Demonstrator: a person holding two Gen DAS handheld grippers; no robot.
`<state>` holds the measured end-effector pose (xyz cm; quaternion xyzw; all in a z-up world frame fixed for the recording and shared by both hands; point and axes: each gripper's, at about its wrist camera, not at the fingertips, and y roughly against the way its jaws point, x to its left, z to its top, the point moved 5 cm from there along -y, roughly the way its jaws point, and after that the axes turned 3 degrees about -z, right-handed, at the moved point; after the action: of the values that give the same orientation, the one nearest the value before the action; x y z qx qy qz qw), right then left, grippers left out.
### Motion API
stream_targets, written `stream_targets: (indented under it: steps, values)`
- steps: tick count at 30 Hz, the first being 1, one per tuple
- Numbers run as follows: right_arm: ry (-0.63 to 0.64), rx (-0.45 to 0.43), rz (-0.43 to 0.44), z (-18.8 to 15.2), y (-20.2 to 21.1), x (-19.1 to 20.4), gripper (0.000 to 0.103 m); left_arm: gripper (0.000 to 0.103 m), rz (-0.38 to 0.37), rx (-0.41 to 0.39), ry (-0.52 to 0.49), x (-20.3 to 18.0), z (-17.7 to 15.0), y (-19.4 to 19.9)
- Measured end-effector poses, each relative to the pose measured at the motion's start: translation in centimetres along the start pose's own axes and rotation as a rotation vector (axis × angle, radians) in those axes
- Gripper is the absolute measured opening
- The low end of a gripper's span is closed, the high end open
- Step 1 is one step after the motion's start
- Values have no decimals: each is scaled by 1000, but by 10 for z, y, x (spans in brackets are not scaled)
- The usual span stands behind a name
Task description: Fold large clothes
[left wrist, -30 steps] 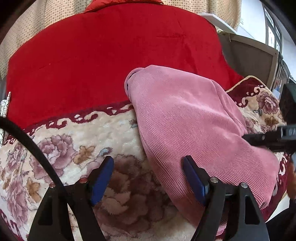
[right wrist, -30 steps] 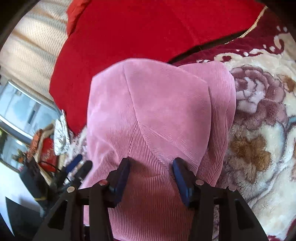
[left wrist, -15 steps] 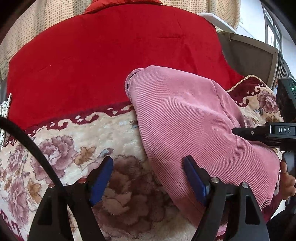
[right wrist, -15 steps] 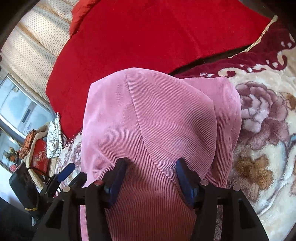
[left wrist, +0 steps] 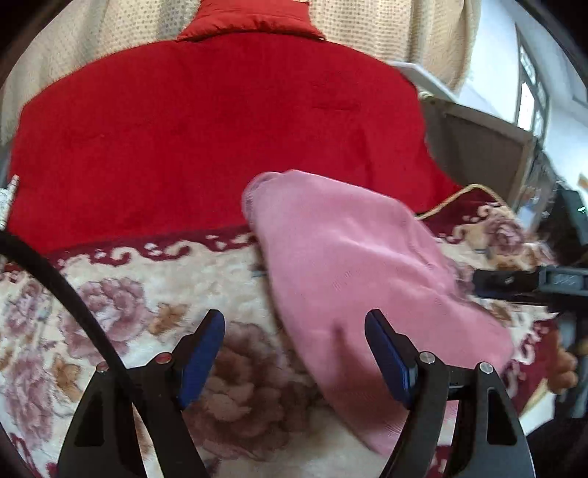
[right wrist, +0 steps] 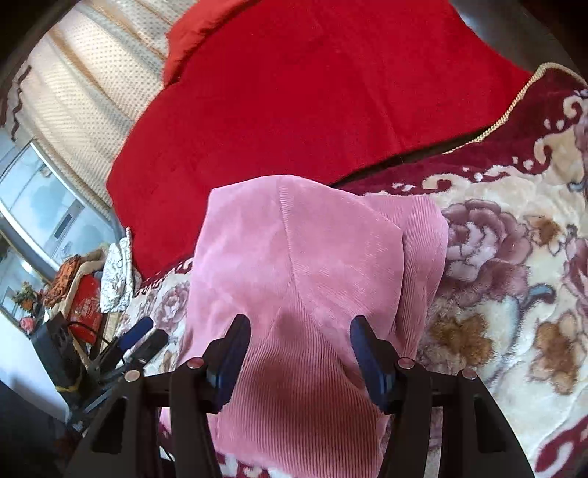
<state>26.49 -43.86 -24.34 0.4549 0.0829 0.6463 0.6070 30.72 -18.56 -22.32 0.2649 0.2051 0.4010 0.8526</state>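
A folded pink corduroy garment [left wrist: 349, 257] lies on a floral plush blanket [left wrist: 128, 294]. My left gripper [left wrist: 294, 353] hovers open over the garment's left edge, with blanket under its left finger and pink cloth under its right finger. In the right wrist view the same garment [right wrist: 294, 257] fills the middle. My right gripper [right wrist: 299, 353] hangs over its near end with blue pads apart, and no cloth is pinched between them. The left gripper [right wrist: 136, 338] shows at the lower left of that view.
A red quilt [left wrist: 220, 128] lies behind the garment, with a beige dotted curtain [left wrist: 386, 29] beyond it. A hand [left wrist: 562, 371] shows at the right edge. A crate of clutter [right wrist: 81, 290] and a glass cabinet stand left of the bed.
Both grippers have lifted and drawn back from the garment, which looks smaller and lower in both views. The right jaws have spread a little wider. The garment stays put.
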Motion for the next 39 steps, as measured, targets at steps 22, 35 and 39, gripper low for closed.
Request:
stream_targets:
  steps: [22,35,39]
  values:
    - [-46,181,12,-16,-14,-35,50,87,-208,150,-181,-57,-29,-14]
    - [-263,172,0,-6,-8,-83,72,90,-294,156,47,-24,-15,-9]
    - [-302,232,90,-13,-28,-81,74,90,-387,247,188,-17,-22,-25]
